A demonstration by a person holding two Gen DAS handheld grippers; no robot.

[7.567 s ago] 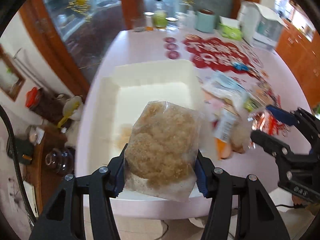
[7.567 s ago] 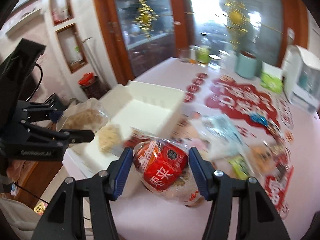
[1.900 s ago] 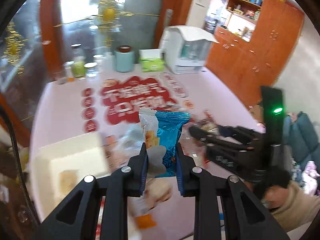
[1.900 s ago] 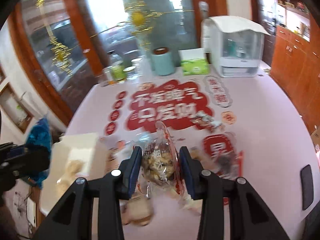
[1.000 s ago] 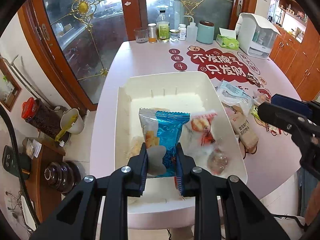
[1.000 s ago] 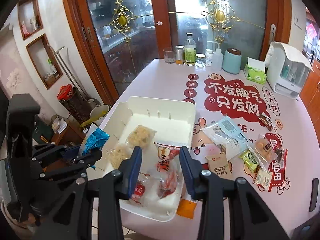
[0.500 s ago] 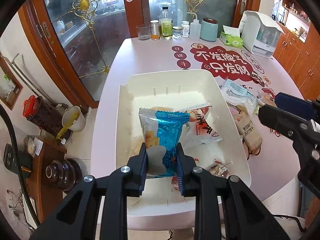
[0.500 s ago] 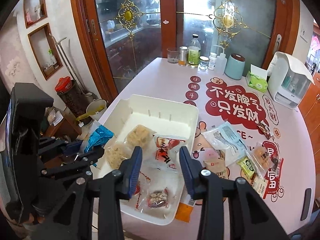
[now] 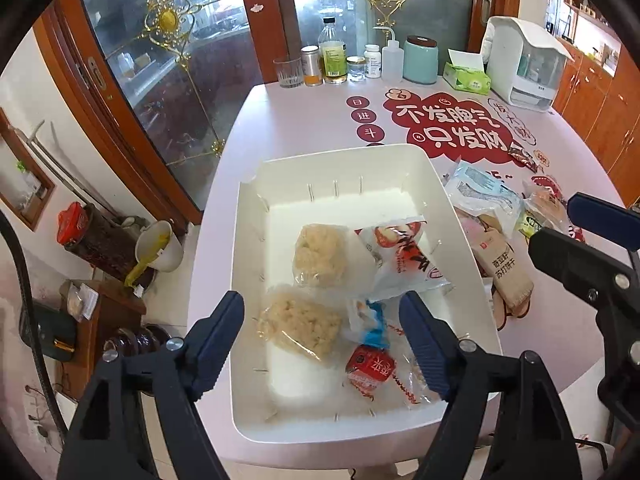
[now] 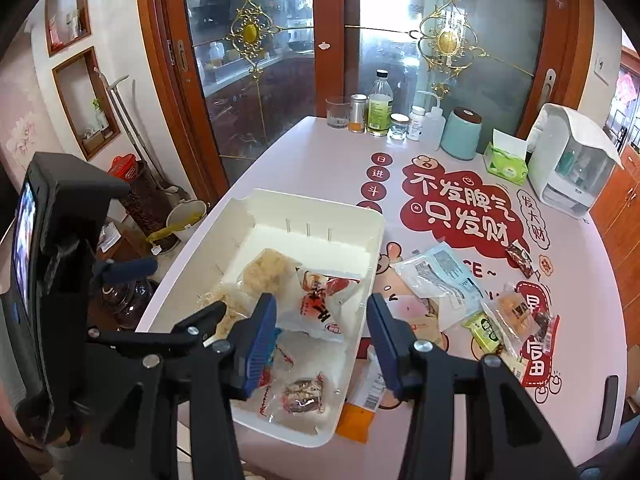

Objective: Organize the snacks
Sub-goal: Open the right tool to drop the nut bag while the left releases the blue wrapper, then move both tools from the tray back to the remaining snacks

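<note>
Over the white bin (image 9: 464, 216) on the pink bench (image 9: 280, 120), the left hand-held gripper (image 9: 322, 322) hangs with its jaws spread; they have just been opening, and the blue snack packet (image 9: 374, 326) lies loose below them among two pale crumbly packets (image 9: 320, 254), a white-and-red packet (image 9: 404, 256) and a red-labelled one (image 9: 370, 370). Beside it the right hand-held gripper (image 10: 322, 322) is released too, its jaws having just been widening with nothing between the pads. More snack packets (image 10: 440, 276) lie on the bench right of the bin.
</note>
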